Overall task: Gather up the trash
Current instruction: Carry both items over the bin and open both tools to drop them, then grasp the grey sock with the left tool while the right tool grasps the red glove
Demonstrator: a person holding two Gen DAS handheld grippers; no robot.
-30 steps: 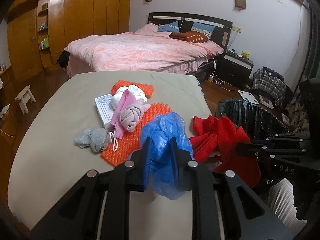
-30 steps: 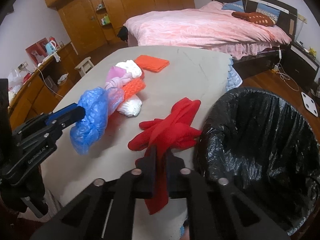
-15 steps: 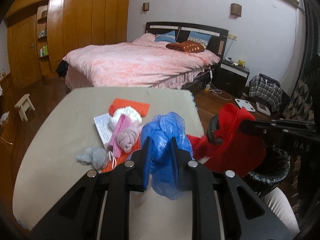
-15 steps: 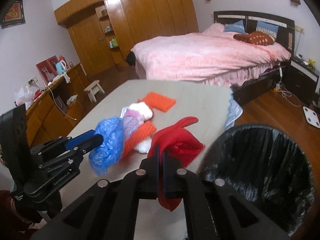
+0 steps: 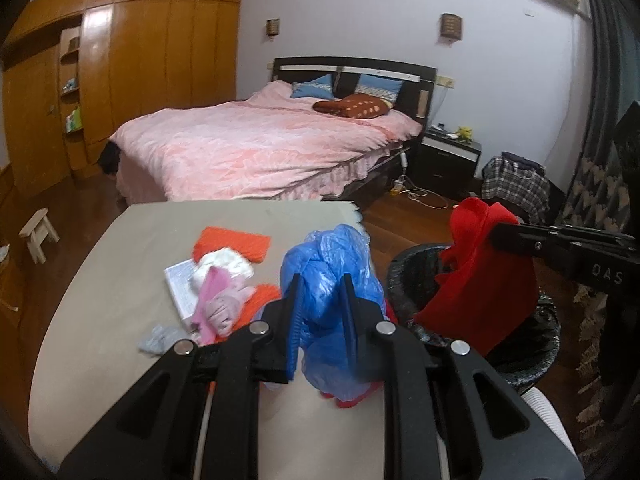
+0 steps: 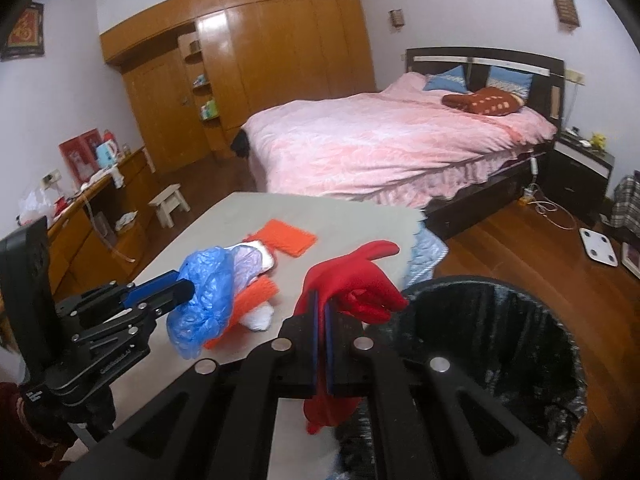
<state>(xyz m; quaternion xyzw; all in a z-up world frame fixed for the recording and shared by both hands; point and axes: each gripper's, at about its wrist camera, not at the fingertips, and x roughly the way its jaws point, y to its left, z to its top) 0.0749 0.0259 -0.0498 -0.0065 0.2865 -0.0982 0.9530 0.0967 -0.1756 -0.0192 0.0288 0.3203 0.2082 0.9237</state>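
My left gripper (image 5: 320, 300) is nearly closed, its 2 jaws pinching a crumpled blue plastic bag (image 5: 328, 264). The bag is thin and wrinkled, glossy where the light catches it, and it bulges above the jaws and hangs below them, clear of the table (image 5: 100, 280). In the right wrist view the same bag (image 6: 208, 292) looks like a puffy bundle, paler and almost see-through at its top.

My right gripper (image 6: 321, 308) is fully closed on a red cloth (image 6: 352, 284). The cloth is soft and matte, bunched above the jaws with 1 pointed flap sticking out toward the bed (image 6: 380, 148), and a tail of it drooping beneath the jaws. From the left wrist view the red cloth (image 5: 480, 280) hangs in front of the trash bin (image 5: 536, 360), over its opening. The bin is lined with a shiny black bag and stands on the wood floor just beside the table's right edge.

On the table behind the blue bag lie an orange mat (image 5: 232, 244), a white box (image 5: 180, 284), a white bundle (image 5: 224, 264), a pink cloth (image 5: 220, 304) and a small grey cloth (image 5: 160, 340), heaped close together.
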